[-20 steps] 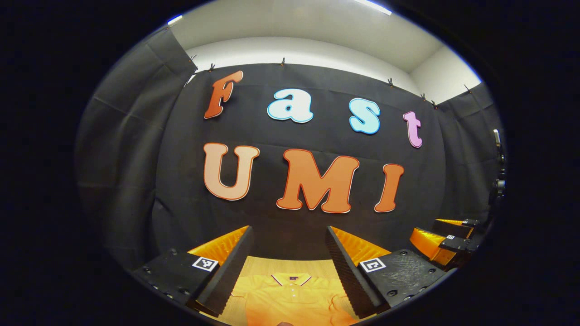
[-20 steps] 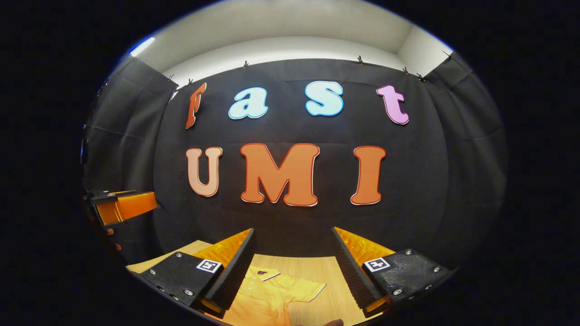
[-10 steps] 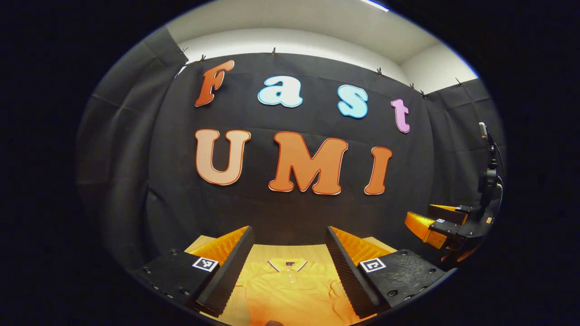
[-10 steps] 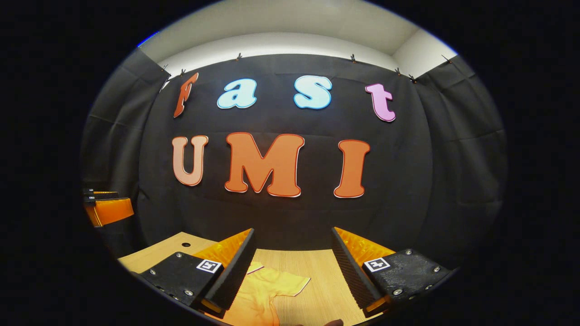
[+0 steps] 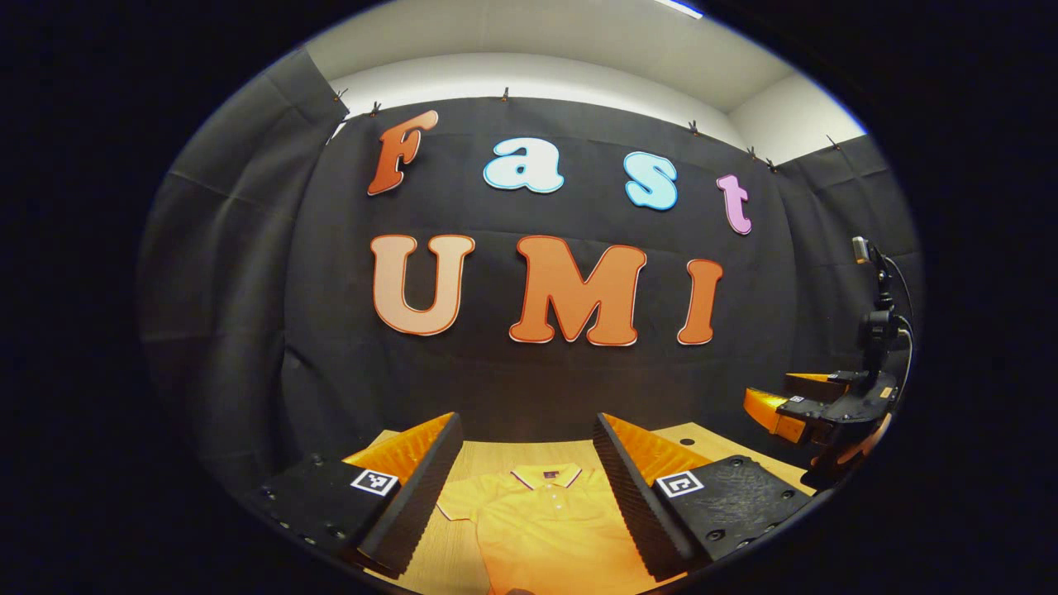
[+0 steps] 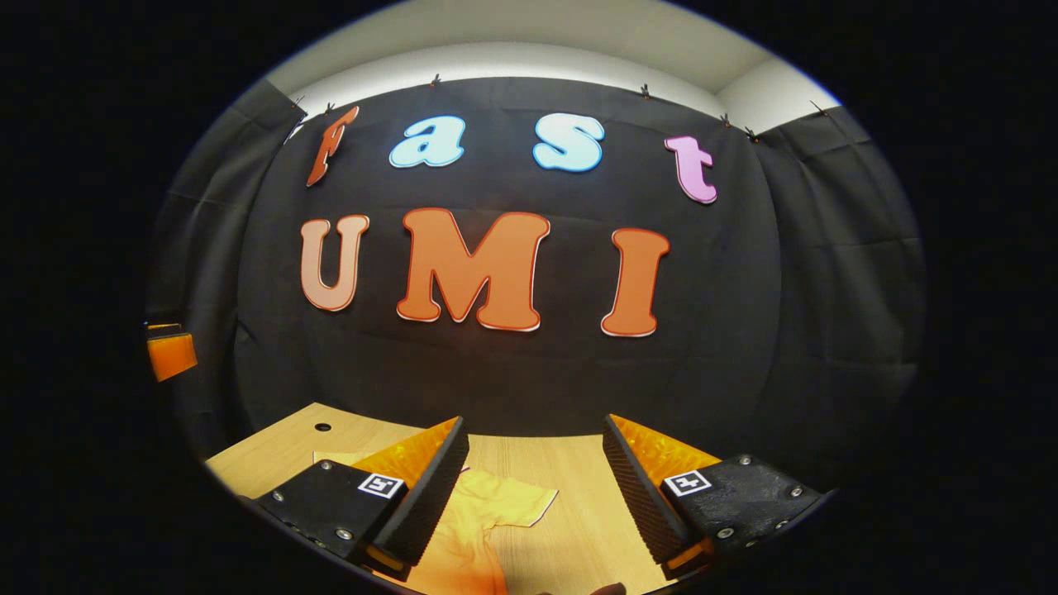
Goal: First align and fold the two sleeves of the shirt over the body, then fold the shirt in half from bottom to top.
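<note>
While both claws gape, shirt lies flat on table.

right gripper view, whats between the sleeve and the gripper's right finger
Bare wooden table: in the right gripper view, nothing lies between the shirt's sleeve and the finger of the open right gripper.

The shirt looks like soft matt knit cloth (collar trimmed), lying on a smooth, pale wood-grain table.
</note>
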